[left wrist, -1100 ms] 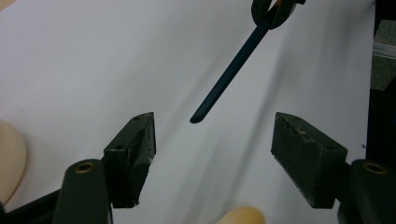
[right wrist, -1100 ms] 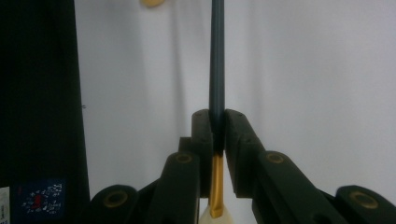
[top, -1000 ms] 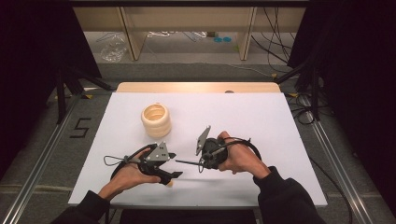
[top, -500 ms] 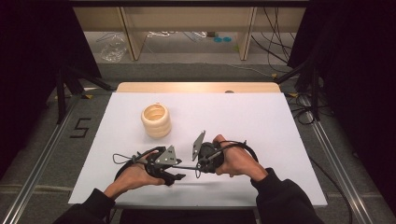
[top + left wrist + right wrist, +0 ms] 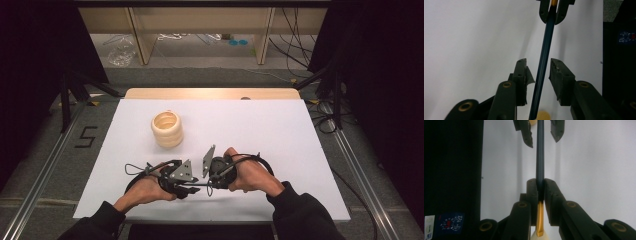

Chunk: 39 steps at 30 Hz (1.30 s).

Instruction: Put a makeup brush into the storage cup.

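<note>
A thin dark blue rod with a gold collar lies level between my two grippers, near the front of the white table. My right gripper is shut on the rod just past the gold collar; its jaws press it from both sides. My left gripper faces it tip to tip. Its jaws have just been closing, and the rod runs between the pads with a small gap on each side. Across from it, the right gripper clamps the far end.
A stack of pale wooden rings stands on the table behind and left of the hands. Cables loop from both grippers onto the table. A wooden strip borders the far edge, with shelving and floor cables beyond.
The two grippers have drawn closer, tip to tip, with the right hand coming slightly nearer the front edge. The left gripper's jaws have narrowed around the rod.
</note>
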### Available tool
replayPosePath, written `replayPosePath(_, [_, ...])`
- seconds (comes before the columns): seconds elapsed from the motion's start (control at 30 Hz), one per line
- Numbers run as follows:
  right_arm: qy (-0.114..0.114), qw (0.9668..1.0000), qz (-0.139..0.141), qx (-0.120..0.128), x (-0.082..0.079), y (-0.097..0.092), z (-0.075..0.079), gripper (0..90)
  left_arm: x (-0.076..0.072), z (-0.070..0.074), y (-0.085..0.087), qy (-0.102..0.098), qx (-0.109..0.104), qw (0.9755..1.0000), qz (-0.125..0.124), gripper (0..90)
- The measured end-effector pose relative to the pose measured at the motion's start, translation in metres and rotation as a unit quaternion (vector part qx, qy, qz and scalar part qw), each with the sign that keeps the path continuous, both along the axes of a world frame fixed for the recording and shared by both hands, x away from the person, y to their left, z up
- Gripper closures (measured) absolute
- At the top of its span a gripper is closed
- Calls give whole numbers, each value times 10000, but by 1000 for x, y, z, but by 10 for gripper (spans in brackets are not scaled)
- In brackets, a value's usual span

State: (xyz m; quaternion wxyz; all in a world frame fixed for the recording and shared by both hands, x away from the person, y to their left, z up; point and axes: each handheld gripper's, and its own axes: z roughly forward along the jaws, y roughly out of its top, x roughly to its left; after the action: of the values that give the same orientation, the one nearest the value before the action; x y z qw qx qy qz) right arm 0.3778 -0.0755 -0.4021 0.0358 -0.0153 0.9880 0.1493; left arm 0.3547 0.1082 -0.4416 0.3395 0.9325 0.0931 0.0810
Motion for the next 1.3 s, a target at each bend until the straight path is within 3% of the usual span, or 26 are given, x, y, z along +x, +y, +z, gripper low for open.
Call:
replayPosePath(0.13, [64,9999,-78,-29,-3,1,1,833,-1,0,-1,-1,14,10000,-73,727])
replayPosePath(0.3, [-33,9999,91,-54,-2,2,-1,833,-1,-1,-2,11,96,9998,-173,754])
replayPosePath(0.33, [-27,9999,118,-57,-2,2,-1,833,-2,-2,-3,42,17,9999,-134,758])
replayPosePath(0.5, [-21,9999,93,-87,-4,5,-3,833,-3,-1,-5,6,129,9997,-223,789])
replayPosePath(0.53, [-104,9995,300,-68,-2,5,-3,833,-3,-1,-5,2,138,9996,-228,800])
replayPosePath(0.7, [-31,9998,145,-90,-6,6,-2,832,-4,-1,-5,-85,200,9994,-257,827])
replayPosePath(0.93, [-11,9996,269,-26,-4,5,-4,822,-6,-2,-5,59,127,9993,-333,840])
replayPosePath(1.1, [37,9995,259,-175,-2,-1,-5,793,-5,0,-3,44,207,9989,-410,841])
replayPosePath(1.2, [66,9993,288,-249,-1,-5,-6,837,-4,-1,-3,56,233,9989,-413,840])
replayPosePath(1.23, [112,9991,161,-364,-3,-5,-5,843,-4,-1,-3,77,241,9988,-431,840])
replayPosePath(1.3, [19,9988,284,-396,-3,-4,-5,847,-4,-1,-3,77,246,9989,-404,839])
